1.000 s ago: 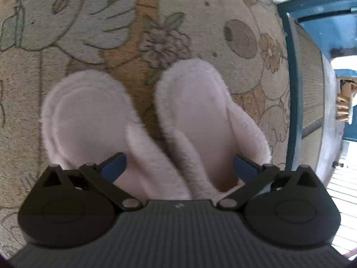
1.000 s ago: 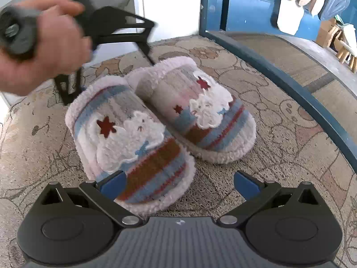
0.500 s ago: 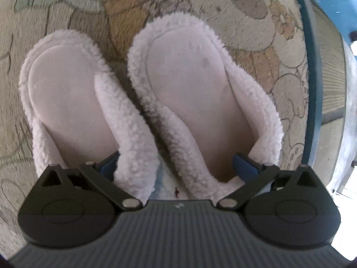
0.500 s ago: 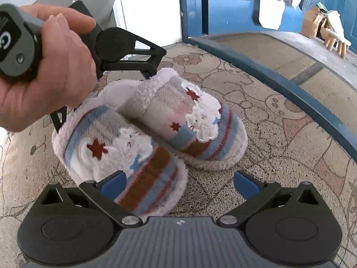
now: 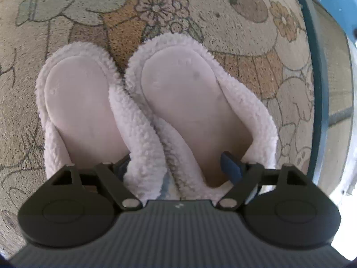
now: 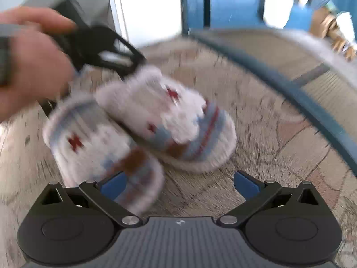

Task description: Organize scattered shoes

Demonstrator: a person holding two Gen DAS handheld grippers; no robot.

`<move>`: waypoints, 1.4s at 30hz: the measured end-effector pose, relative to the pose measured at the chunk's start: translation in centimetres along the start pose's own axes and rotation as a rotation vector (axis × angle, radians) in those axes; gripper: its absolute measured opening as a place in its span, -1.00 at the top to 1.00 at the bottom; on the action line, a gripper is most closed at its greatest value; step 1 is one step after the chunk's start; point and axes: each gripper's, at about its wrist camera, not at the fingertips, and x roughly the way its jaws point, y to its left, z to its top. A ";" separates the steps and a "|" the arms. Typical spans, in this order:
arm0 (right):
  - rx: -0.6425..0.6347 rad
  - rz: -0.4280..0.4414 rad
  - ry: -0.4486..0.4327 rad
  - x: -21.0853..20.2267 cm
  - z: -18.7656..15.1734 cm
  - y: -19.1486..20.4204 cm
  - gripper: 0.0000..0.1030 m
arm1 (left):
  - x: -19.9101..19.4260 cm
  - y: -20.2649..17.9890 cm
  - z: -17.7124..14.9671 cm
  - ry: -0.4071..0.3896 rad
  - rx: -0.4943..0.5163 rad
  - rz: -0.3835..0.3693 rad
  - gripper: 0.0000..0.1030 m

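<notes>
My left gripper (image 5: 180, 165) closes around both slippers' (image 5: 183, 102) inner walls; right gripper (image 6: 178, 185) spread, empty, at six o'clock. Pair gathered, not yet put away.

at your twelve o'clock: slippers (image 6: 142, 131), white fleece, blue, grey and brown stripes, red stars; pale pink insoles (image 5: 185, 102). mat (image 5: 245, 51) beige, cartoon flower print.

You've got a beige floor mat (image 5: 256, 33) underfoot w/ cartoon print: flowers, orange patches, outlined animals. Dark blue border (image 5: 316, 93) runs along its edge, plain ribbed matting (image 6: 312, 67) beyond. Blue door (image 6: 234, 2) at back, white wall (image 6: 147, 9) beside it. Pale items hang on the door, too blurred to ID. Bright daylight on the white wall.
</notes>
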 end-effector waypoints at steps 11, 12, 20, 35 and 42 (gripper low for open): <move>-0.506 0.064 0.368 6.4 4.4 -0.7 -1.00 | 0.6 0.2 -0.5 0.003 0.003 -0.028 -1.00; -0.520 0.083 0.385 6.8 4.8 -0.3 -1.00 | 0.8 0.1 -0.3 0.008 -0.001 -0.030 -1.00; -0.717 0.124 0.401 6.7 2.8 6.5 -1.00 | 0.7 2.3 1.7 0.040 -0.106 -0.117 -1.00; -0.617 0.099 0.248 3.6 0.8 8.2 -1.00 | -1.1 2.0 3.0 -0.107 -0.060 0.026 -0.64; -0.578 0.071 0.226 2.7 0.8 8.3 -1.00 | -1.5 2.7 1.4 -0.135 -0.081 -0.006 -0.36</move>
